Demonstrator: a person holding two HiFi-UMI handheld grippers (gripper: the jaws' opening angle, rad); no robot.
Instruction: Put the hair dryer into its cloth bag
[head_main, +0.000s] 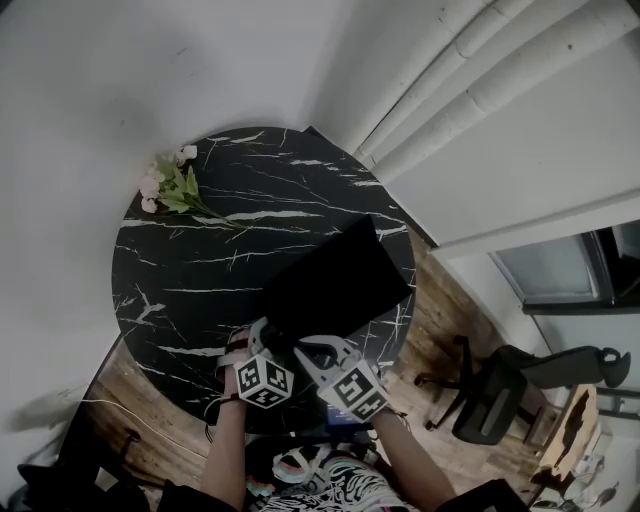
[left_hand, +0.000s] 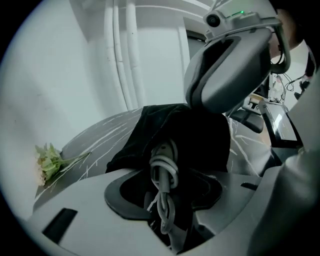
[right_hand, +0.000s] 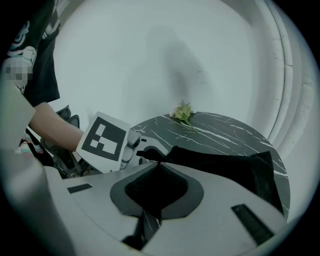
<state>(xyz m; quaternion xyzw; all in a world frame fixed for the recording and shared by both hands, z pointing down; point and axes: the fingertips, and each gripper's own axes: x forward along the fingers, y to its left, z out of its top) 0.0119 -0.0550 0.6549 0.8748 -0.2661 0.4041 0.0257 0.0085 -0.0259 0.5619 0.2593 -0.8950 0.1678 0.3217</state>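
Note:
The black cloth bag lies flat on the round black marble table, its mouth toward me. In the left gripper view a coiled grey hair dryer cord sticks out of the bag; the dryer's body is hidden. My left gripper is at the bag's near left corner. Its jaws are shut on the cord bundle, with black cloth around it. My right gripper sits just to its right and pinches the bag's edge between its pads. It also shows large above the bag as the right gripper.
A small flower sprig lies at the table's far left edge. White pipes run along the wall behind the table. An office chair stands on the wooden floor to the right. A person's arm and the left gripper's marker cube fill the right gripper view's left.

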